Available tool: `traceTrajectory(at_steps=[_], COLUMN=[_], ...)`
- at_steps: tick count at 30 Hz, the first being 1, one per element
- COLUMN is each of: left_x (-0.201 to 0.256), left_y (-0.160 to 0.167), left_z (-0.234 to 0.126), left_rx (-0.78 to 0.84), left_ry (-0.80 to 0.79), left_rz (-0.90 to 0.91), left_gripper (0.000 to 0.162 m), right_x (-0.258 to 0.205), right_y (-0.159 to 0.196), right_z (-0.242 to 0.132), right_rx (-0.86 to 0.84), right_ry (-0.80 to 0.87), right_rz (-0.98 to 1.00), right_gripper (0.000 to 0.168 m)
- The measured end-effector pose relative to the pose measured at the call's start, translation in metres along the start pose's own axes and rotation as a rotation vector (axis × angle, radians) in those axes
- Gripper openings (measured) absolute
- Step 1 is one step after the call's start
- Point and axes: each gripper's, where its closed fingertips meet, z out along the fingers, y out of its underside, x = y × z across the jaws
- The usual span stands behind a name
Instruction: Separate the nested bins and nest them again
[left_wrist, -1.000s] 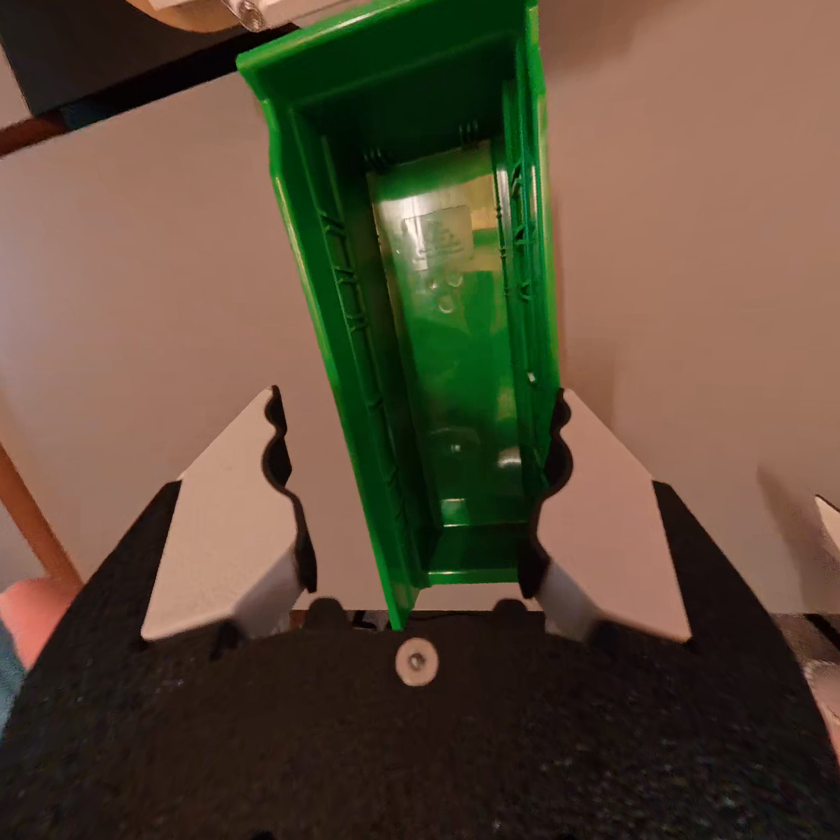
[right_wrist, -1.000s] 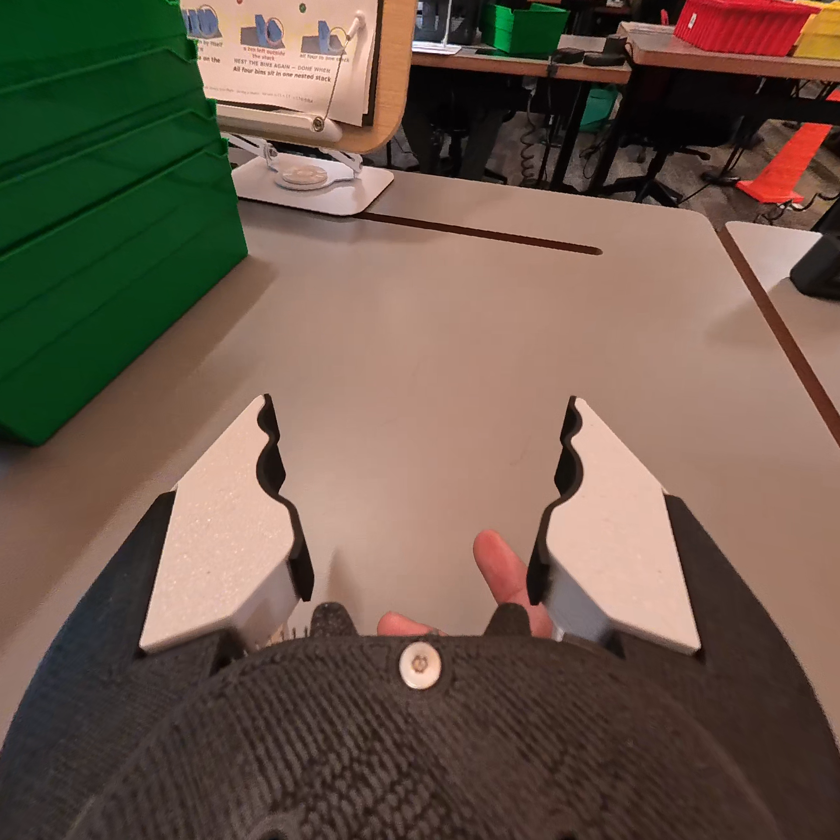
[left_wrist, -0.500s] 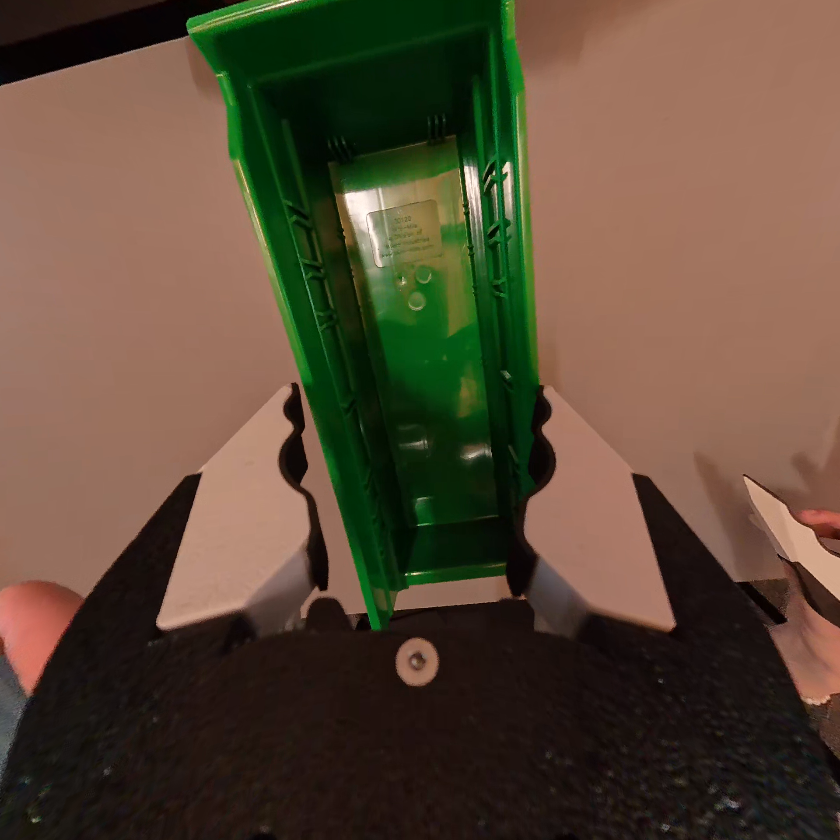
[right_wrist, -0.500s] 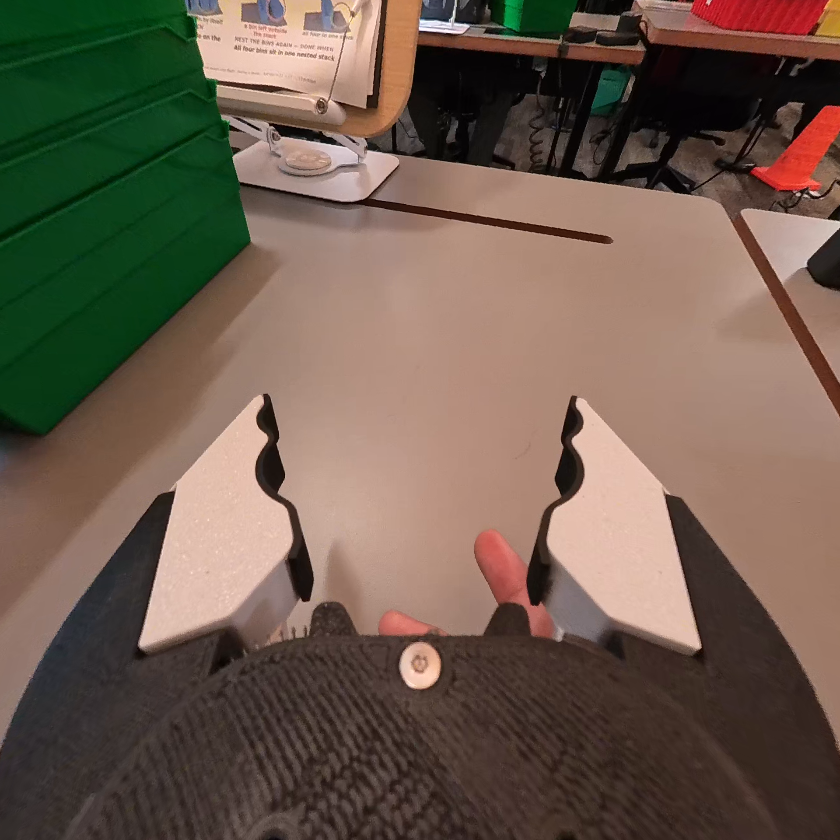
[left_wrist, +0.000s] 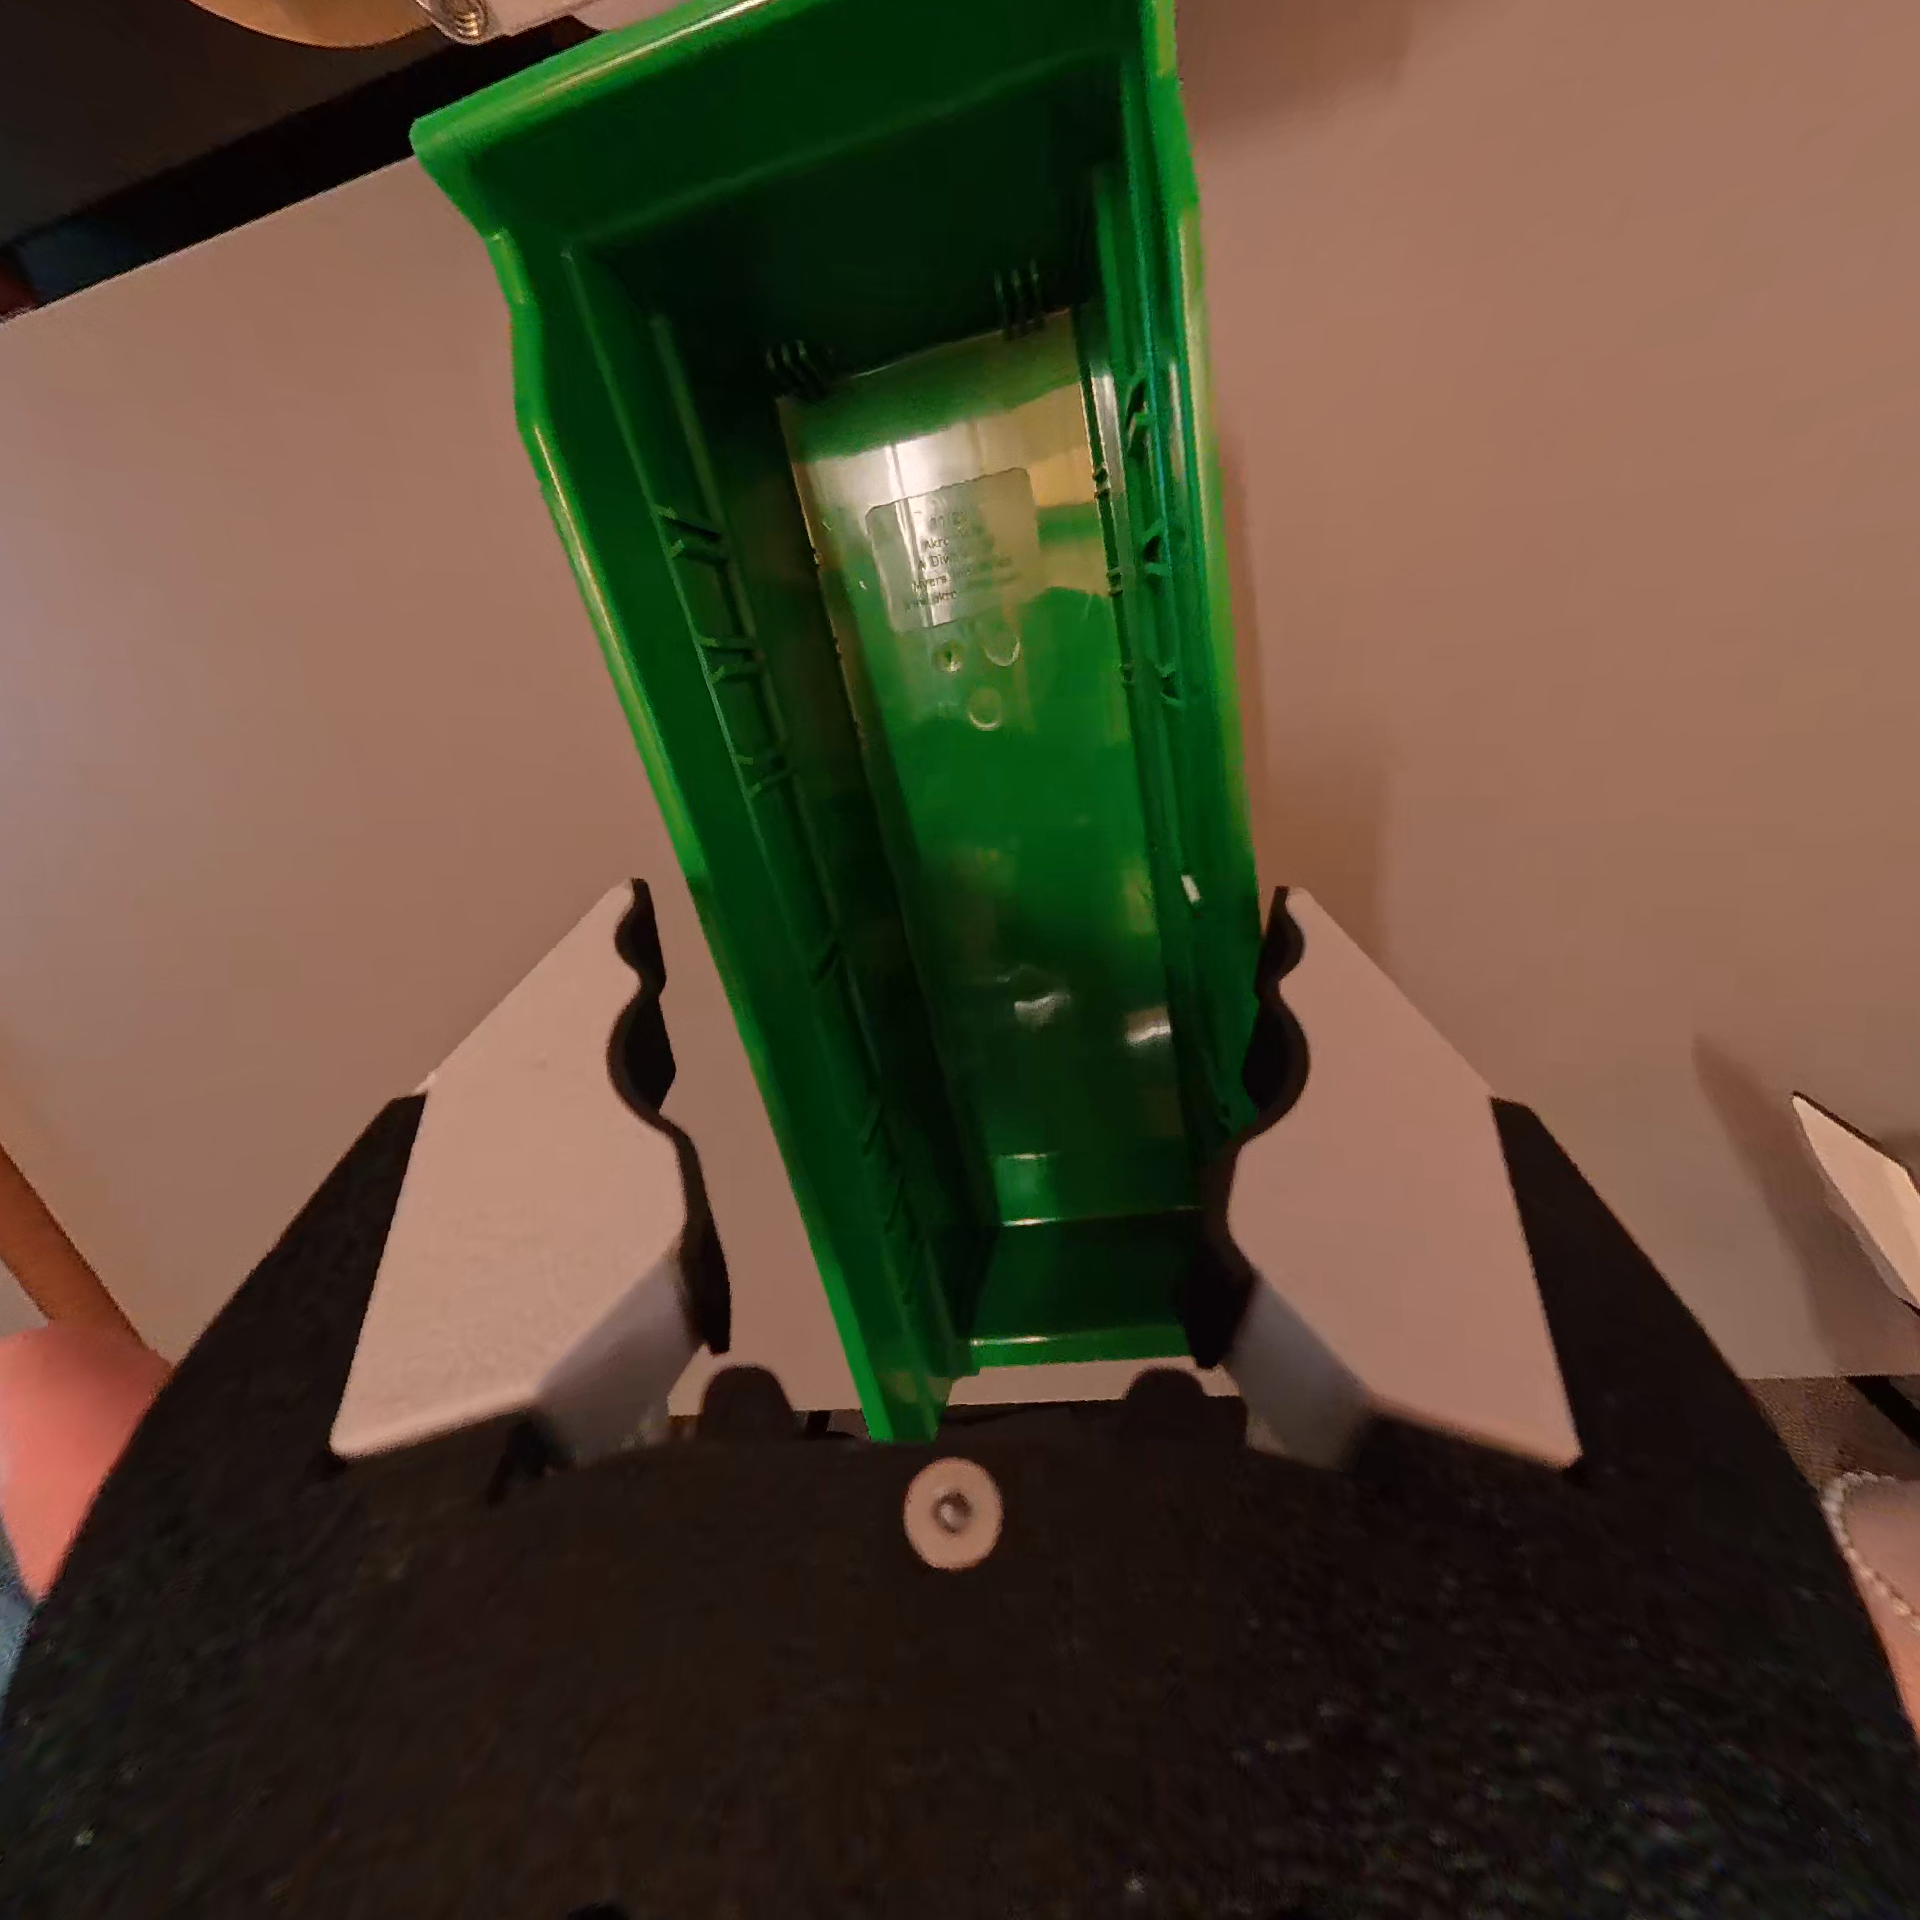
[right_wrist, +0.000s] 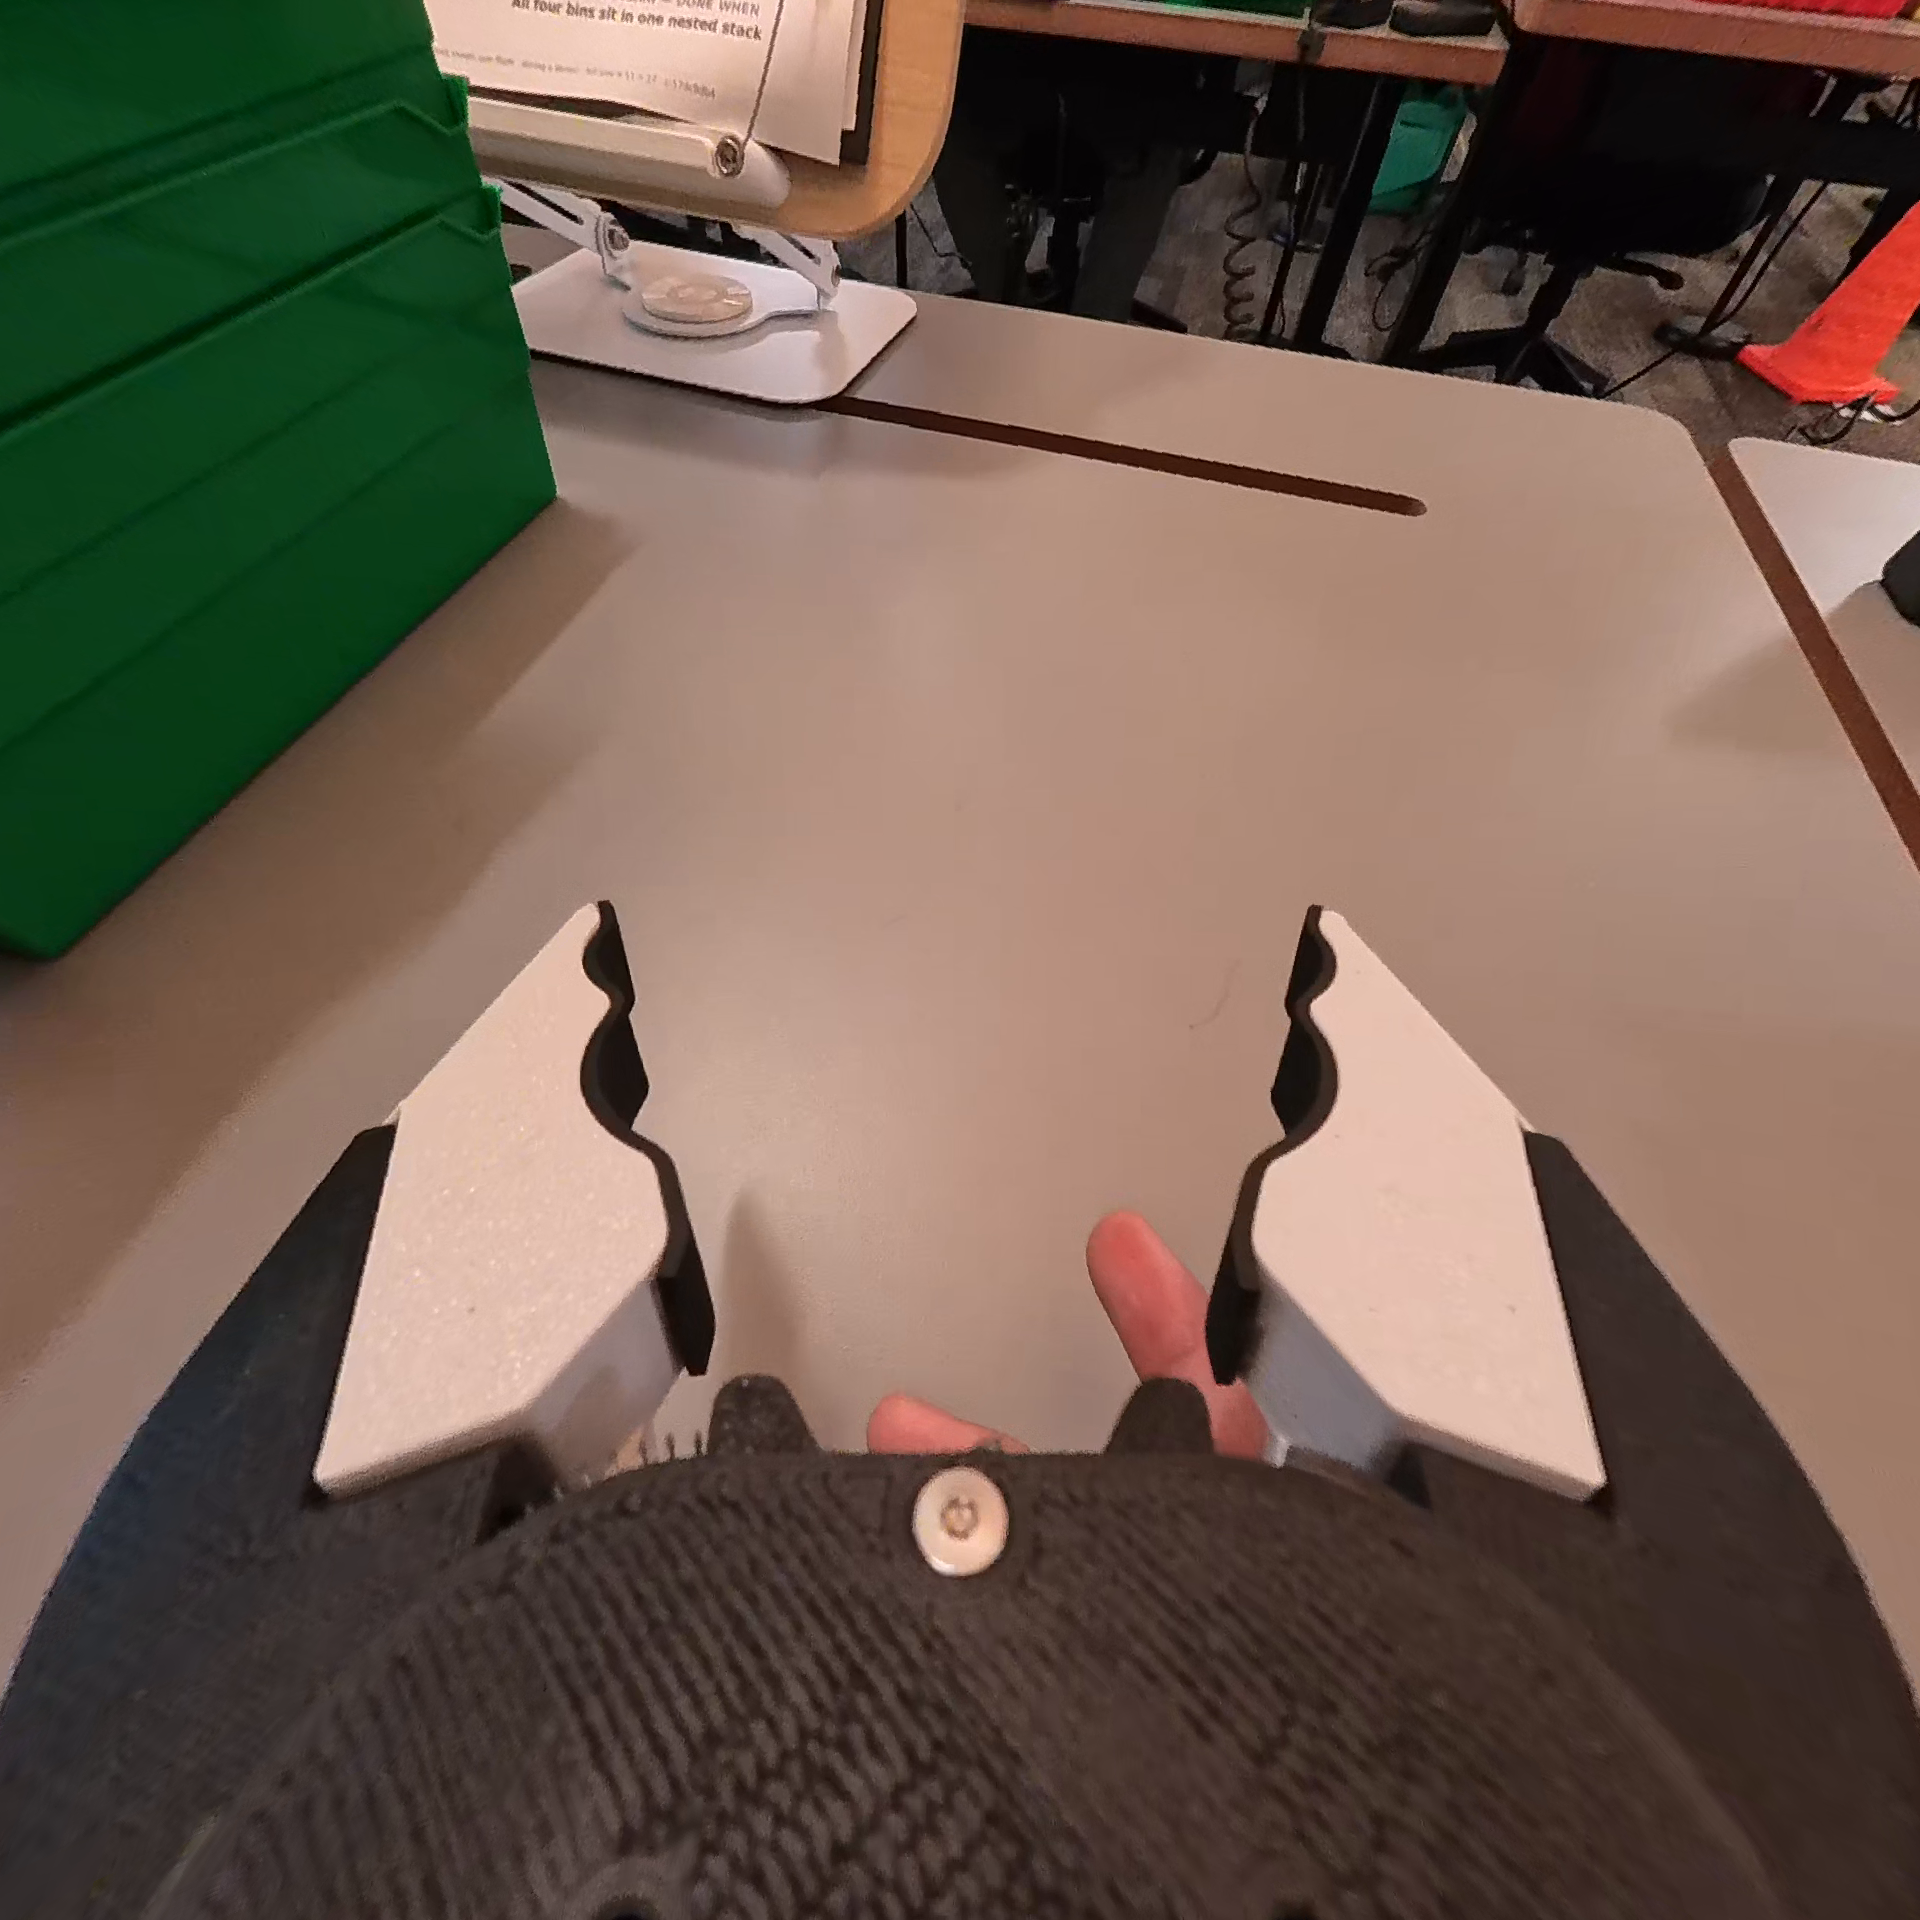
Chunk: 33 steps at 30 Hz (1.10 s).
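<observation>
In the left wrist view I look down into a long green bin (left_wrist: 966, 790) with a label on its floor. My left gripper (left_wrist: 956, 904) is open over the bin's near end. Its right finger (left_wrist: 1351, 1091) touches the bin's right wall. Its left finger (left_wrist: 540, 1091) stands apart from the left wall. In the right wrist view a stack of nested green bins (right_wrist: 239, 468) stands at the left on the grey table (right_wrist: 1039, 727). My right gripper (right_wrist: 956, 914) is open and empty above bare table, right of the stack. Its fingertip also shows in the left wrist view (left_wrist: 1860, 1195).
A paper holder on a white stand (right_wrist: 717, 312) is behind the stack. A dark slot (right_wrist: 1122, 457) crosses the far table. A second table (right_wrist: 1849, 520) lies at the right. An orange cone (right_wrist: 1849, 322) and desks stand beyond. The person's fingers (right_wrist: 1143, 1288) show under the right gripper.
My left gripper narrowed a little around the bin, then widened again, and its view shifted over the bin. My right gripper moved slightly forward, staying open.
</observation>
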Motion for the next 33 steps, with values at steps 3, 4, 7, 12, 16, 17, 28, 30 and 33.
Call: traceTrajectory(at_steps=[3, 4, 7, 12, 16, 17, 28, 30, 33], left_x=[-0.002, -0.001, 0.002, 0.005, 0.005, 0.005, 0.009, 0.01, 0.01], left_y=[-0.001, 0.0, 0.002, 0.009, 0.009, 0.01, 0.023, 0.023, 0.024], left_z=[0.006, 0.008, 0.015, 0.025, 0.027, 0.027, 0.032, 0.031, 0.029], left_rx=[0.008, 0.007, 0.004, -0.041, -0.049, -0.053, -0.126, -0.128, -0.147], left_ry=[0.019, 0.03, 0.069, 0.072, 0.07, 0.072, 0.164, 0.16, 0.151], left_rz=[-0.012, -0.015, -0.037, -0.015, -0.025, -0.023, -0.049, -0.054, -0.063], left_gripper=[0.119, 0.12, 0.124, 0.127, 0.126, 0.126, 0.127, 0.124, 0.117], right_x=[0.0, 0.0, 0.0, -0.001, -0.002, -0.002, -0.001, -0.001, -0.001], right_y=[0.002, 0.003, 0.005, 0.009, 0.011, 0.012, 0.015, 0.016, 0.017], right_z=[0.001, 0.002, 0.003, 0.006, 0.007, 0.008, 0.009, 0.009, 0.01], right_rx=[-0.006, -0.008, -0.017, -0.032, -0.04, -0.043, -0.051, -0.055, -0.06], right_ry=[0.0, -0.001, -0.001, -0.001, -0.003, -0.003, -0.009, -0.011, -0.011], right_rz=[0.003, 0.004, 0.002, -0.005, -0.008, -0.009, 0.0, 0.002, -0.001], right_gripper=[0.124, 0.124, 0.124, 0.124, 0.124, 0.124, 0.122, 0.122, 0.122])
